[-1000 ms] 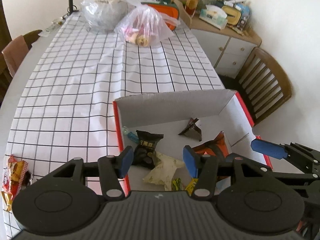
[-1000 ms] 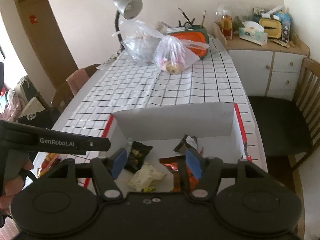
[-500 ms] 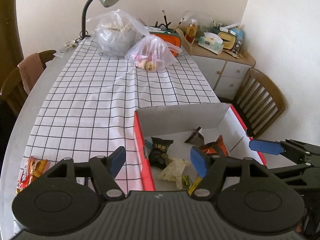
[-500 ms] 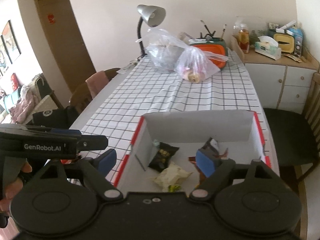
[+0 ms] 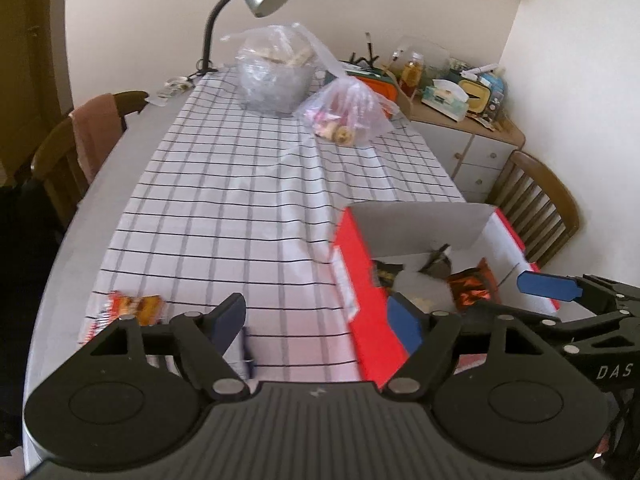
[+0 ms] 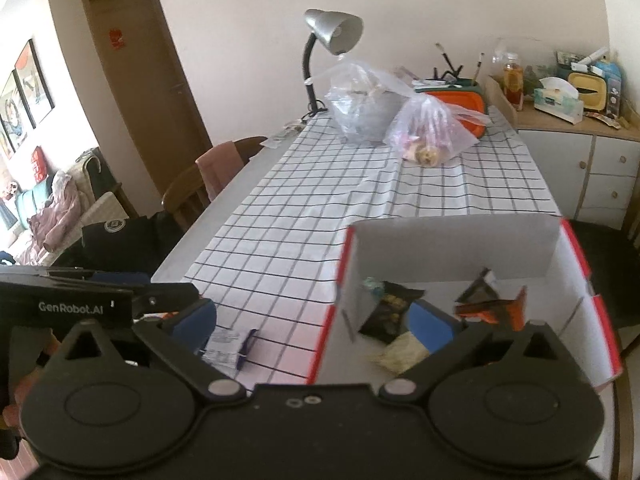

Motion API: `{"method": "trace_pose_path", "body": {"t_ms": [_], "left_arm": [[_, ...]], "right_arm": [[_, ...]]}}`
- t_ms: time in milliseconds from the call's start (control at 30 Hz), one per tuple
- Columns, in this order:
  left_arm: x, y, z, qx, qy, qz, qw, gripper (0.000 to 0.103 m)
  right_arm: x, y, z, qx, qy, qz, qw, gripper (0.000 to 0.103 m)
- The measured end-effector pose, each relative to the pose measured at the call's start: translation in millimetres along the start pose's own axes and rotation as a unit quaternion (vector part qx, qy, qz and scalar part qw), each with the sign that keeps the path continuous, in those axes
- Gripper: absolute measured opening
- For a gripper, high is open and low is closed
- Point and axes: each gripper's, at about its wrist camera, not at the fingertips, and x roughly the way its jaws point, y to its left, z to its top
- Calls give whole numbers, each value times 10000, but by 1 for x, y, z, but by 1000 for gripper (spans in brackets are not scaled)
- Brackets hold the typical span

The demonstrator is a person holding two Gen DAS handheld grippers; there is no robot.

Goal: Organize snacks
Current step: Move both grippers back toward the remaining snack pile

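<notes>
While the tablecloth point(image 5: 240, 200) is filling mid-frame, I'm seeing the box point(image 6: 452, 248) sitting lower right, holding several snacks point(image 6: 390, 308). I'm holding the left gripper point(image 5: 316, 316) and right gripper point(image 6: 316, 320) spread wide, both empty. An orange packet point(image 5: 132, 306) is lying lower left.

Silver desk lamp point(image 6: 334, 30) — checked tablecloth point(image 5: 248, 208) — wooden chair point(image 5: 536, 204).
</notes>
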Motion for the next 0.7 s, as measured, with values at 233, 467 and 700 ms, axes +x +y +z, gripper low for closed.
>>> {"method": "trace_pose_path", "body": {"t_ms": [233,467,700], "left_arm": [[-13,58,-8,-112,17,195,9997,78],[-12,113,-20,-244,240,401,9986,78],[-1,160,-32,-322,524,591,9964,78]], "right_arm": [[23,40,-8,-29,140,-69,9999,103],[56,73,-20,-81,434,-114,9990,103],[92,95,-34,-84,704,-259,9971,103]]}}
